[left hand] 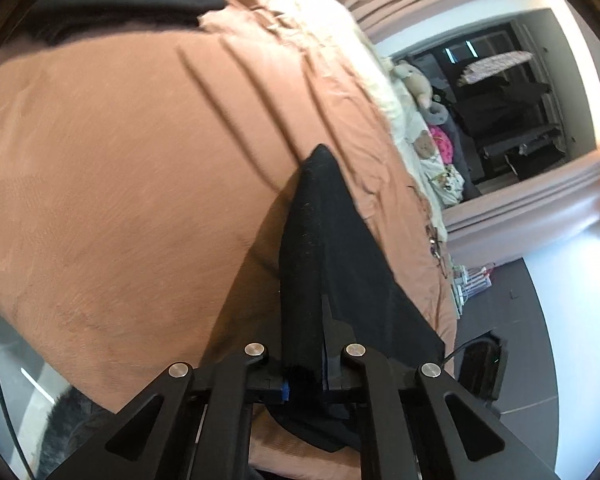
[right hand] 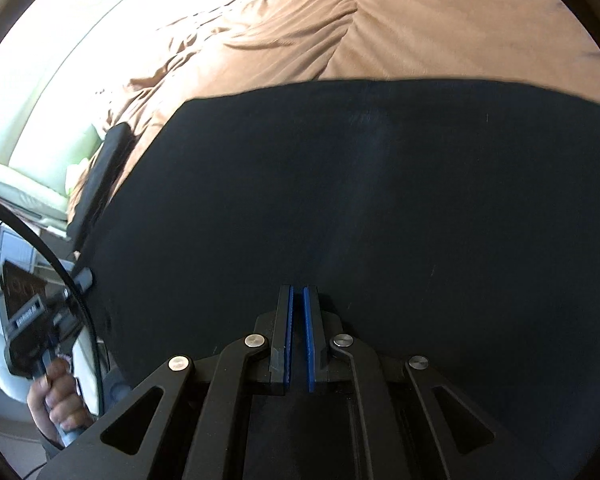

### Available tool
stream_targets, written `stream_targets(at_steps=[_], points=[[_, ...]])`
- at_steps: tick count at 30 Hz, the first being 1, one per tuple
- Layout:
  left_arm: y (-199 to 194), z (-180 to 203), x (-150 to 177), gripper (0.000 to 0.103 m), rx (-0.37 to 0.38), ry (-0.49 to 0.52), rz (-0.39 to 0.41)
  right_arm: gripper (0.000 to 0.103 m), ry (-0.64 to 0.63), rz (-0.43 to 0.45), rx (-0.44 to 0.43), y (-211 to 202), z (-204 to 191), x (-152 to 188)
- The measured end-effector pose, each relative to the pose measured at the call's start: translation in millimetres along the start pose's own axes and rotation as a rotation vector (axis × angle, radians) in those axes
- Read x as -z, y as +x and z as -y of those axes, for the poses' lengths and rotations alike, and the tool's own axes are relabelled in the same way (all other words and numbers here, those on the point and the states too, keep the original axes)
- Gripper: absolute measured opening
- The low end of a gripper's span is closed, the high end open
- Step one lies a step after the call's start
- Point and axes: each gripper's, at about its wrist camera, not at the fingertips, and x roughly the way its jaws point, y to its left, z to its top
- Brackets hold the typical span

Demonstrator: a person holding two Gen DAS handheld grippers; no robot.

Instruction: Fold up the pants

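The black pants (right hand: 380, 180) lie spread flat on the pinkish-brown bed cover (right hand: 420, 32) and fill most of the right wrist view. My right gripper (right hand: 299, 288) hovers over them with its blue pads nearly together and nothing plainly between them. My left gripper (left hand: 306, 320) is shut on a lifted fold of the pants (left hand: 328, 220), which drapes over the fingers and hides the left one. In the right wrist view a hand (right hand: 60, 400) holds that left gripper at the bed's left edge, with a raised strip of pants (right hand: 100, 172) above it.
The bed cover (left hand: 120, 180) is creased toward the far side. More black cloth (left hand: 120, 0) lies at the top left. Soft toys (left hand: 416, 84) and clutter sit beyond the bed edge, near dark floor (left hand: 520, 340). A black cable (right hand: 60, 248) curves past the pale green headboard (right hand: 60, 80).
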Motion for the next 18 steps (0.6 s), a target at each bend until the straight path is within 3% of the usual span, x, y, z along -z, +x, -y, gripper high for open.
stream_targets(at_steps=[9,15,16,18], points=[[-10,52,-3,0.01,0.059,0.102,0.012,0.002,-0.005,-0.022,-0.064,-1,4,23],[-11,88,-4,0.01,0.107,0.159,0.01,0.003,0.018,0.058,-0.079,-35,20,27],[-10,95,-4,0.01,0.116,0.171,0.008,0.008,0.023,0.075,-0.076,-43,23,28],[-10,106,-3,0.01,0.133,0.194,0.004,0.037,0.037,0.124,-0.057,-61,32,29]])
